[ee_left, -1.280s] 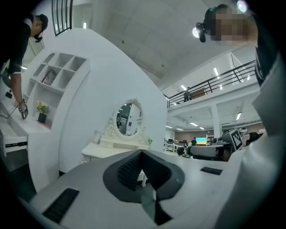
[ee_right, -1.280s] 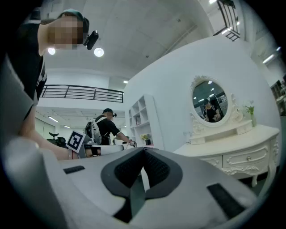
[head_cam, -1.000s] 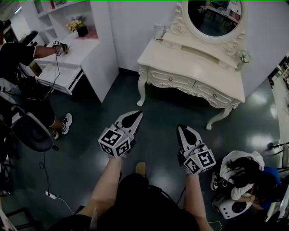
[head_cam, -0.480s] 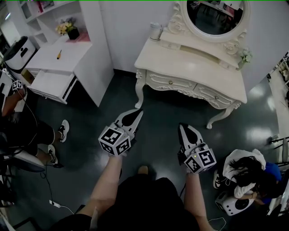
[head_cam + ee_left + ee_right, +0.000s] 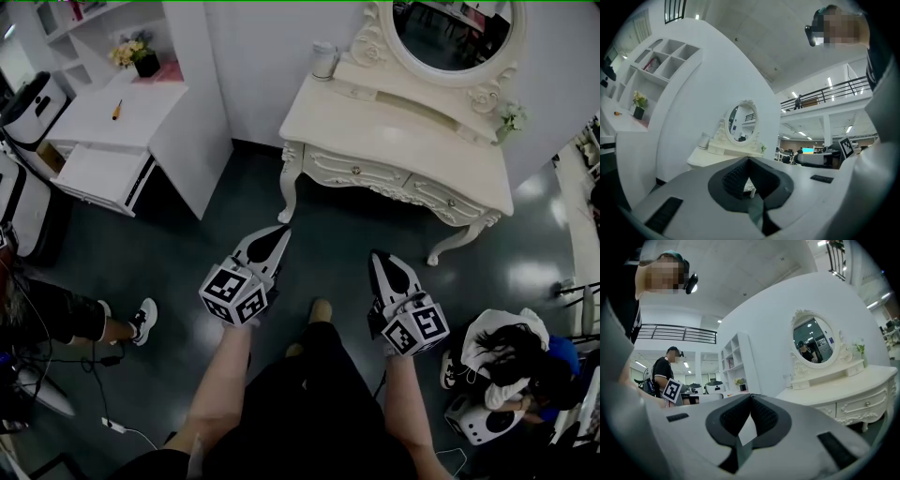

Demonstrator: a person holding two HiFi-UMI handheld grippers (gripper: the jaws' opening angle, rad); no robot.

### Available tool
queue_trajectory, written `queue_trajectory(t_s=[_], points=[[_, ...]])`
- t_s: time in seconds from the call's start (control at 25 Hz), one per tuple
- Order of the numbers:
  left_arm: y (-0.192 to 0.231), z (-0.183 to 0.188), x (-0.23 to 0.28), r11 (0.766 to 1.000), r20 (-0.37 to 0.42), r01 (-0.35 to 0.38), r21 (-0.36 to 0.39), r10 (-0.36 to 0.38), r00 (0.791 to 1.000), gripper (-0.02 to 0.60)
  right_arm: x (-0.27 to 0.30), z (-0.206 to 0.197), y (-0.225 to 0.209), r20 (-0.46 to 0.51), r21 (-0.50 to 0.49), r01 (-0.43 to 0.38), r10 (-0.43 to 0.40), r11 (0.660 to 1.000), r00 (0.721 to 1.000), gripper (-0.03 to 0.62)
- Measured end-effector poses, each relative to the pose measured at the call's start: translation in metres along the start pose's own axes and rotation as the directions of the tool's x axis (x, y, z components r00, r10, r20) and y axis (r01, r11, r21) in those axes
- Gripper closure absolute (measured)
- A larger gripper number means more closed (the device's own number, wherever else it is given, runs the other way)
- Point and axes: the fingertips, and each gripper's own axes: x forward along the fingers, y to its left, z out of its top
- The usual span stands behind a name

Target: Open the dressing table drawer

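Observation:
The cream dressing table (image 5: 403,141) stands against the wall ahead, under an oval mirror (image 5: 457,33). Its front holds a left drawer (image 5: 354,170) and a right drawer (image 5: 450,200), both closed, each with a small knob. My left gripper (image 5: 281,231) and right gripper (image 5: 379,256) hang side by side over the dark floor, well short of the table and pointing at it. Both are shut and hold nothing. In the left gripper view the left gripper (image 5: 749,159) has the table (image 5: 717,157) beyond its tips. The right gripper (image 5: 751,396) has a drawer knob (image 5: 868,404) off to its right.
A white desk and shelf unit (image 5: 178,103) with an open drawer (image 5: 98,173) stands to the left. A person (image 5: 506,352) sits on the floor at the right beside a white device (image 5: 478,422). Another person's shoe (image 5: 142,319) and a cable (image 5: 117,427) lie at the left. A cup (image 5: 323,58) is on the tabletop.
Both grippers have come a little nearer the dressing table, still shut. My foot has stepped forward between them. The person at the left has left the white desk and moved toward the lower left.

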Motion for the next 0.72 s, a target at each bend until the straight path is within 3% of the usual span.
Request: queue_trajectory(t_s=[0.36, 0.72], points=[[0.026, 0.005, 0.010, 0.999, 0.000, -0.038, 0.000, 0.038, 0.999, 0.580, 0.032, 0.006, -0.012, 0.013, 0.023, -0.031, 0.031, 0.999, 0.999, 0.591], [0.062, 0.006, 0.065, 0.998, -0.017, -0.057, 0.003, 0.057, 0.998, 0.580, 0.079, 0.003, -0.065, 0.007, 0.048, -0.033, 0.033, 0.998, 0.999, 0.591]])
